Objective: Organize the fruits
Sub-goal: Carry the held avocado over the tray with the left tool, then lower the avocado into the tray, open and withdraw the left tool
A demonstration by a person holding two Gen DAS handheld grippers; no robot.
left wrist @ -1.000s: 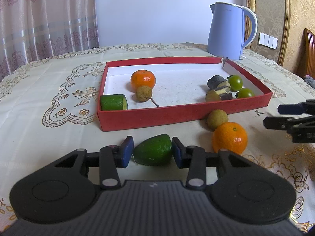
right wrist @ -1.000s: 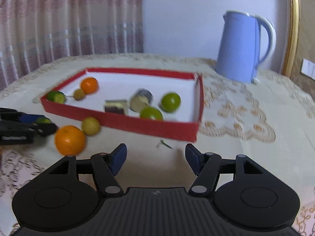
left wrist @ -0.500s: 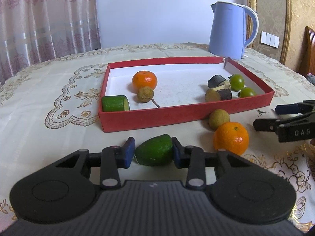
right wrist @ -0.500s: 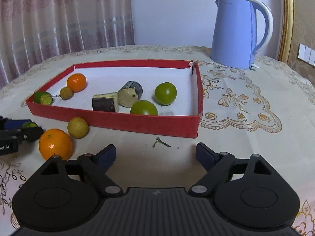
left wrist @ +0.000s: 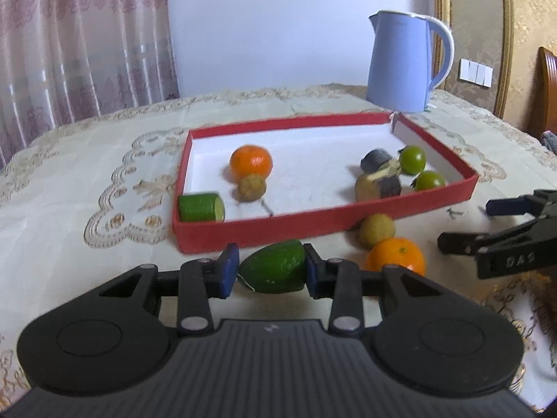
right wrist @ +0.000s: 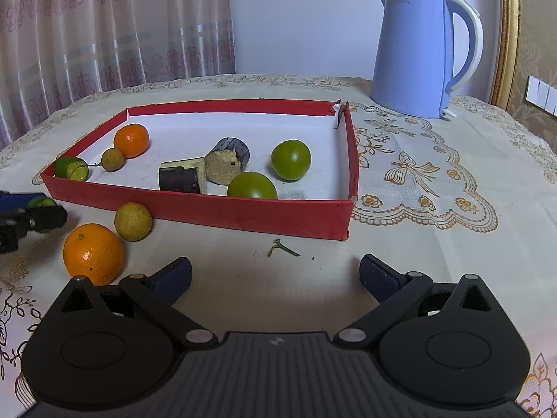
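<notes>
Left wrist view: left hand-held gripper [left wrist: 271, 273] clamps a green fruit piece [left wrist: 273, 271], lower centre, just before the red tray [left wrist: 313, 224].
Its long axis runs pad to pad. Right hand-held gripper [right wrist: 275, 275] is opening wide, empty; the orange [right wrist: 92, 252] lies lower left of it, nearest. Outside the tray: 1 orange, 1 longan [right wrist: 133, 221]. Inside: 8 pieces.

Green cuke chunk [left wrist: 273, 271] pinched; orange [right wrist: 93, 253] & longan [right wrist: 133, 221] touching, outside red tray [right wrist: 216, 210]
</notes>
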